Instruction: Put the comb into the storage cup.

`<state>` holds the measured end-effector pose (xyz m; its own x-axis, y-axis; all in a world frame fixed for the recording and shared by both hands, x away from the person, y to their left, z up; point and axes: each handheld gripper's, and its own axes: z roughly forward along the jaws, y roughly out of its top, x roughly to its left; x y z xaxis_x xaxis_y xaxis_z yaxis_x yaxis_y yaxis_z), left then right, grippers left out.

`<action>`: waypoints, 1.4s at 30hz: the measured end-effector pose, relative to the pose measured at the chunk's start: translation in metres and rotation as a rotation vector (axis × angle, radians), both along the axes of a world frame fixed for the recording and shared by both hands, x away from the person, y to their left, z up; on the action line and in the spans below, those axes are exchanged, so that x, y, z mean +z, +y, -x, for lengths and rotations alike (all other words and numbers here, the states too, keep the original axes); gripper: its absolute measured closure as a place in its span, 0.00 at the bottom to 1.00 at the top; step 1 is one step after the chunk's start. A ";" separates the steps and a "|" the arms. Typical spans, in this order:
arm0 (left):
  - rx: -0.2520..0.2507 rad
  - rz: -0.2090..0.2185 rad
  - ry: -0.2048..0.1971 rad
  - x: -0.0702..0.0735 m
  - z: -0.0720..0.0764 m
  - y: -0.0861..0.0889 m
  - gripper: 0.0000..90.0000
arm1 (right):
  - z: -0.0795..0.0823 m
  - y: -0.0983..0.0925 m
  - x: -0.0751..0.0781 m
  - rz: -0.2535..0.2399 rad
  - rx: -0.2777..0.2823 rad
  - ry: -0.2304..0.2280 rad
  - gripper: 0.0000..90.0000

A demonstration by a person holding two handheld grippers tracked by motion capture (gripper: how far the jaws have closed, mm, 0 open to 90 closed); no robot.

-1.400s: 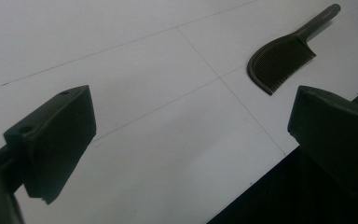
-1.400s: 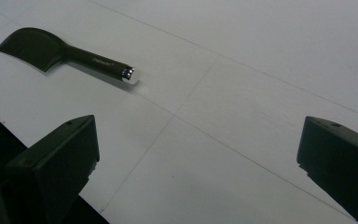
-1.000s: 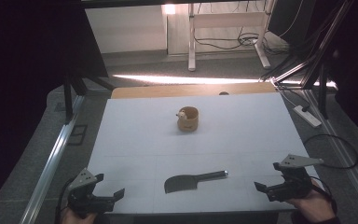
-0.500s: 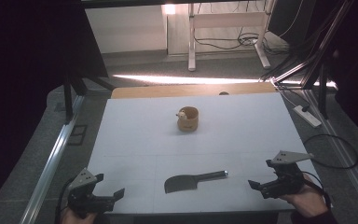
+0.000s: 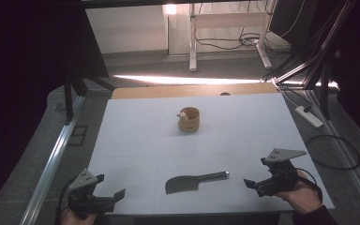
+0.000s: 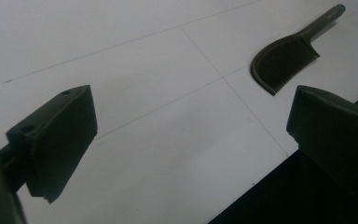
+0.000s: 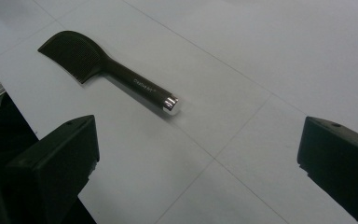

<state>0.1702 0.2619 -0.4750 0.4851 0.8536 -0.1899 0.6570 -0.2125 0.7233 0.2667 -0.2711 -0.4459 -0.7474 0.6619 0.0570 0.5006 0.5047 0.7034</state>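
Comb (image 5: 194, 181) is the thing nearest to both claws, and it is seen lying flat on the white worktop (image 5: 136, 140), close to the near edge and about midway between the two hands. Its dark toothed head is turned toward the person's left, and its handle, which ends in a small shiny cap, is pointed toward the right and slightly away. In the left gripper view the comb (image 6: 286, 58) is found at the upper right, well apart from the jaws, with its teeth facing the near edge of the worktop. In the right gripper view the comb (image 7: 105, 67) is placed at the upper left, near to the jaws but not between them, and some small letters can be noticed on the handle, too small to be read. The left claw (image 5: 108, 199) is held at the near left corner with its jaws spread wide, and nothing is gripped. The right claw (image 5: 258, 186) is held low over the worktop, just to the right of the handle's cap, also released and not touching the comb. A small brown cup (image 5: 189, 120) is standing further back, near the middle of the worktop.
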 end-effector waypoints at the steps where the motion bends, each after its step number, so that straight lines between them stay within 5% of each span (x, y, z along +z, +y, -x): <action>1: 0.000 0.000 0.000 0.000 0.000 0.000 0.03 | 0.000 0.001 0.000 0.000 0.003 0.001 0.00; 42: 0.007 -0.002 0.006 0.000 -0.001 0.000 0.03 | -0.015 0.067 -0.009 0.097 0.139 0.072 0.00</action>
<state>0.1708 0.2622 -0.4752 0.4781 0.8573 -0.1911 0.6629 -0.2095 0.7188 0.2817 -0.2046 -0.4550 -0.8283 0.5576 0.0548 0.4689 0.6363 0.6126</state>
